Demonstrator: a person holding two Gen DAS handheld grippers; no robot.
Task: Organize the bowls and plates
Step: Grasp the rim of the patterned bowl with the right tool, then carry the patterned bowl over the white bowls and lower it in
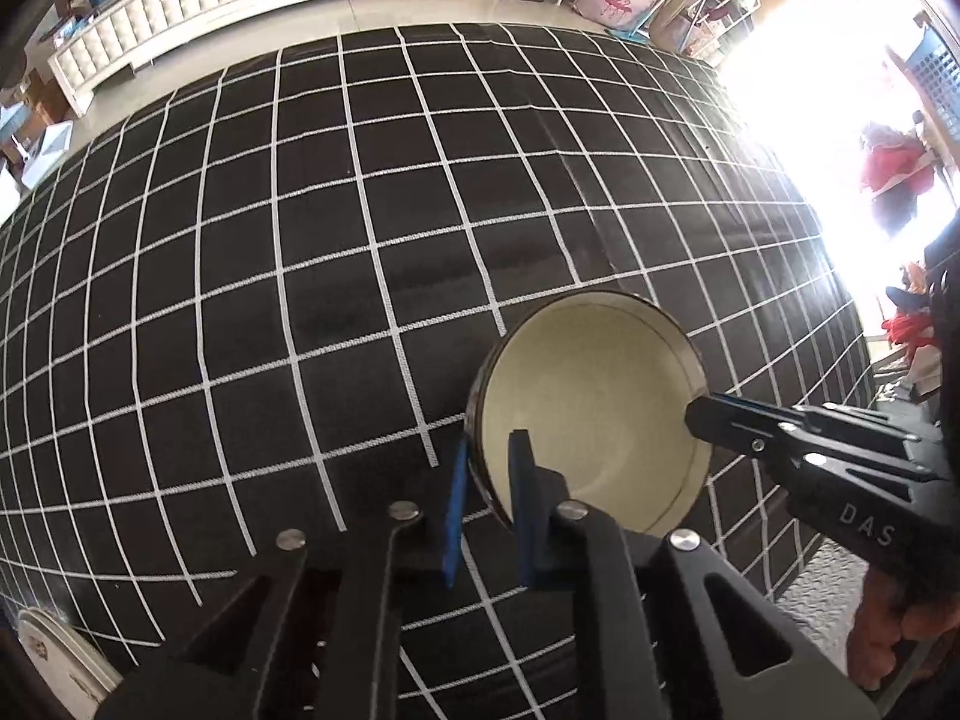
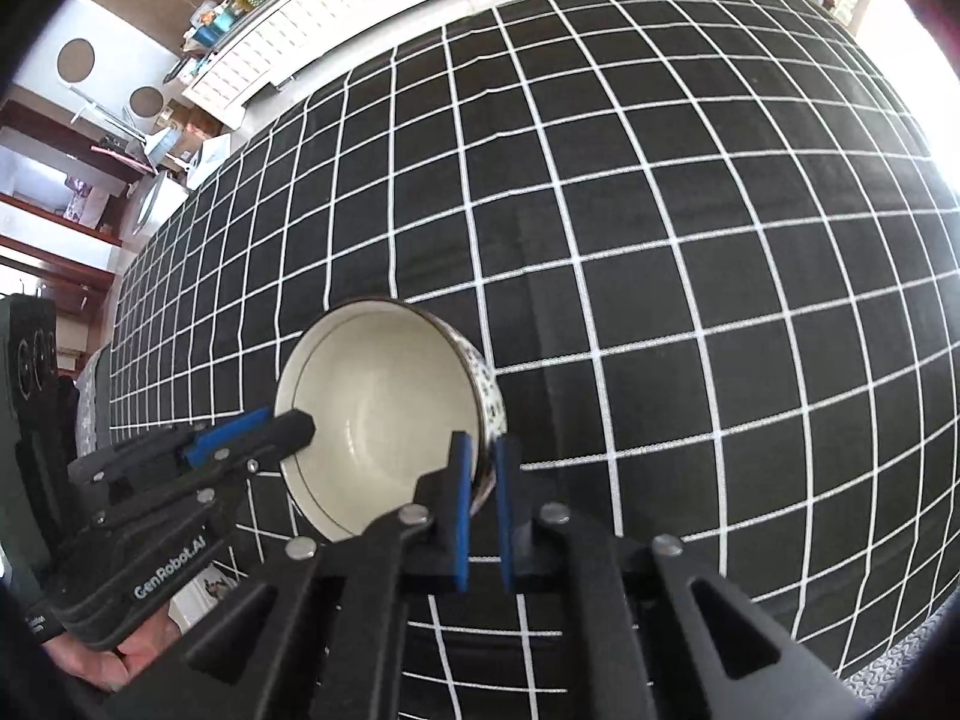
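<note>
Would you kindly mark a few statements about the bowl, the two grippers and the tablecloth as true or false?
1. The left gripper is shut on the rim of the cream-white ceramic bowl with a patterned outside. True.
2. The right gripper hangs open, clear of the bowl. False: it is shut on the opposite rim, one finger inside and one outside.
3. The bowl holds soup. False: its inside is bare.
4. The black tablecloth with a white grid covers the table under the bowl. True.
5. A second bowl is stacked inside the first. False: only one bowl shows.
</note>
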